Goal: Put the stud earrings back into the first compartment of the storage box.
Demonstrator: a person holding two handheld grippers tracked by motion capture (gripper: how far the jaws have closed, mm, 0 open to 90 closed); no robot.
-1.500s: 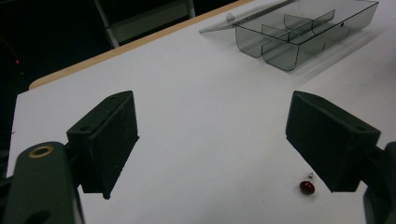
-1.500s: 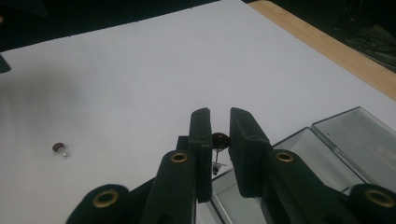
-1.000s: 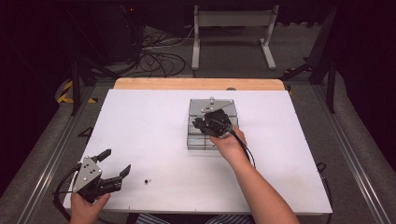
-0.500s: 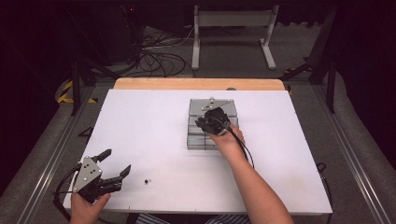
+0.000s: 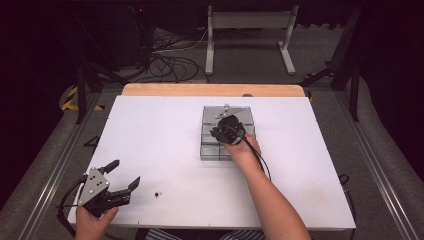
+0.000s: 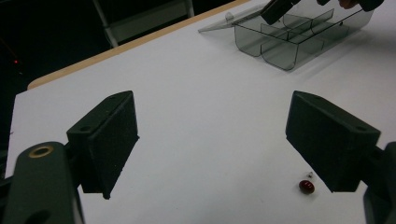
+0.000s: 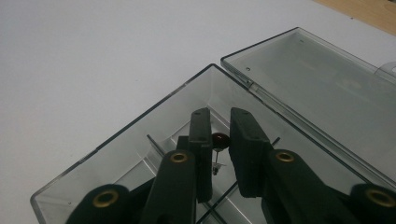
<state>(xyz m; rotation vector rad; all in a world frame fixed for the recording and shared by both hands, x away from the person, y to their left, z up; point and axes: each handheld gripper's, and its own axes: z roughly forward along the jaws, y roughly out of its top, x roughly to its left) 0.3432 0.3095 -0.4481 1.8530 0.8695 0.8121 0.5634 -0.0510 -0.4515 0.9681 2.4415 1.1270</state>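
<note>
The right gripper (image 7: pixel 219 140) holds a dark red stud earring (image 7: pixel 220 139) between its nearly closed fingers (image 7: pixel 201 135), low inside a compartment of the clear smoky box (image 7: pixel 140 126), whose lid (image 7: pixel 317 93) lies open behind; no writing is readable on box or lid; the left gripper (image 6: pixel 212 135), fingers wide and empty, rests near the tabletop's (image 5: pixel 165 135) front corner, another red stud (image 6: pixel 307 186) just beside it.

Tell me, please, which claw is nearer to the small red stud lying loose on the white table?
Left. The left claw hovers open just beside the loose red stud; the right claw is far off over the clear compartment box.
</note>
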